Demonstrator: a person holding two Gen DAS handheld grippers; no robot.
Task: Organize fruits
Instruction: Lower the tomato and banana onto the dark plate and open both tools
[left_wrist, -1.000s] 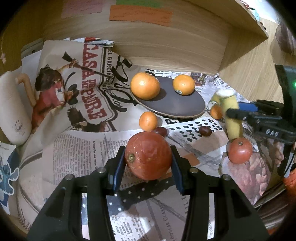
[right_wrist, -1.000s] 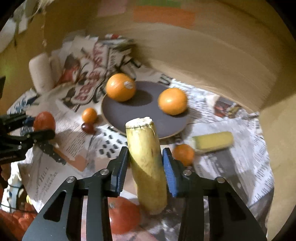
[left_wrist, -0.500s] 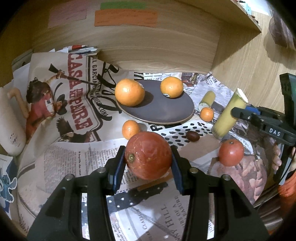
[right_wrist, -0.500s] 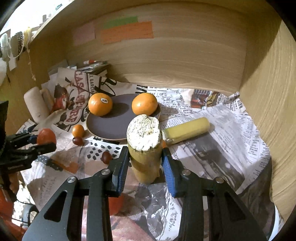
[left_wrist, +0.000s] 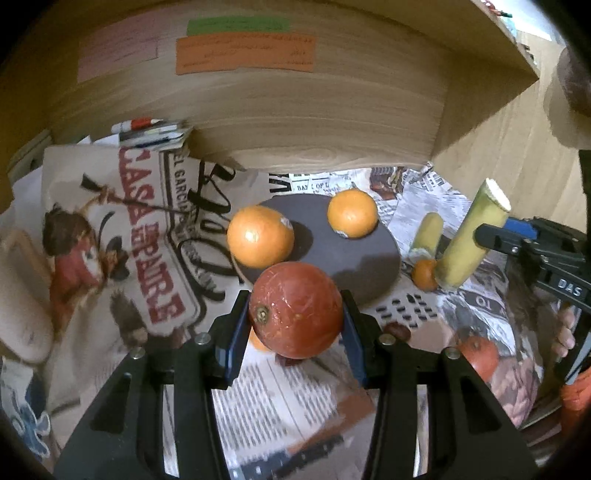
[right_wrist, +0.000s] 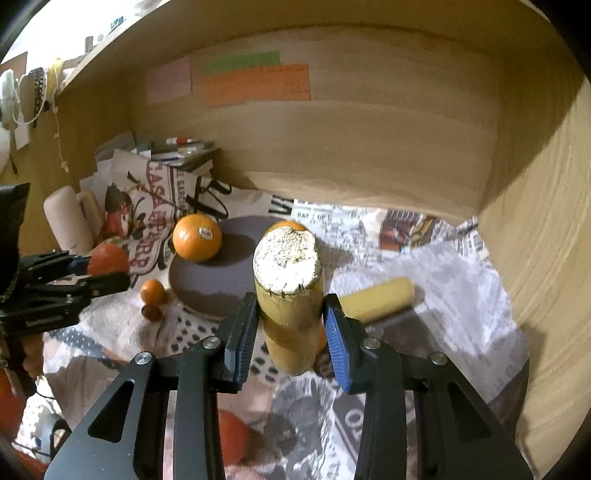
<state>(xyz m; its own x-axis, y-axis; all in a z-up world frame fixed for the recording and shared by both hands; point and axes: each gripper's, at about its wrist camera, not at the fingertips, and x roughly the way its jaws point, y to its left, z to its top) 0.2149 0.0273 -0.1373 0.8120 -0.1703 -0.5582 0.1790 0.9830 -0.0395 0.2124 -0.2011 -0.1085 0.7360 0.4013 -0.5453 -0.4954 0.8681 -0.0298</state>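
Note:
My left gripper (left_wrist: 293, 314) is shut on a red-orange round fruit (left_wrist: 295, 310) and holds it above the near rim of the dark plate (left_wrist: 354, 258). Two oranges (left_wrist: 260, 236) (left_wrist: 352, 213) sit on the plate. My right gripper (right_wrist: 291, 325) is shut on a cut yellow banana piece (right_wrist: 290, 295), held upright above the newspaper right of the plate (right_wrist: 218, 273); it also shows in the left wrist view (left_wrist: 469, 240). A second banana piece (right_wrist: 376, 295) lies on the newspaper.
Small oranges (right_wrist: 152, 291) (left_wrist: 424, 274), a dark chestnut-like fruit (left_wrist: 397, 328) and a red fruit (left_wrist: 478, 356) lie on the newspaper. Wooden back wall (left_wrist: 295, 122) and side wall (right_wrist: 543, 240) close the nook. A cream roll (right_wrist: 68, 225) stands at left.
My left gripper has carried the red-orange fruit forward to the plate's near rim. My right gripper has moved forward with the banana piece and now holds it beside the plate.

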